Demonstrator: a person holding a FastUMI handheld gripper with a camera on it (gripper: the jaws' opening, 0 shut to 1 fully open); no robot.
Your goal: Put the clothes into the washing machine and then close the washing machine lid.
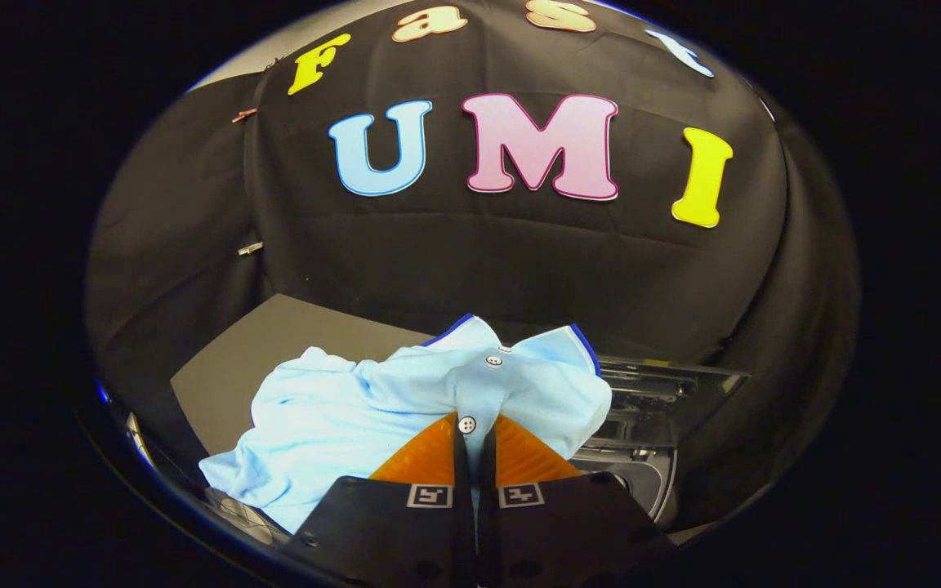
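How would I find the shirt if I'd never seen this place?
Start at the dark flat platform in front of the black cloth wall. A crumpled pale blue button-up shirt lies there, its placket pinched in the gripper, jaws closed on it. Its dark blue collar edging and white buttons set it apart from the grey washing machine beside it.

No readable text, label, brand or number appears on the light blue shirt (405,408) or the washing machine (650,408); the gripper (474,425), fingers pinching the shirt's placket, bears only square coded markers.
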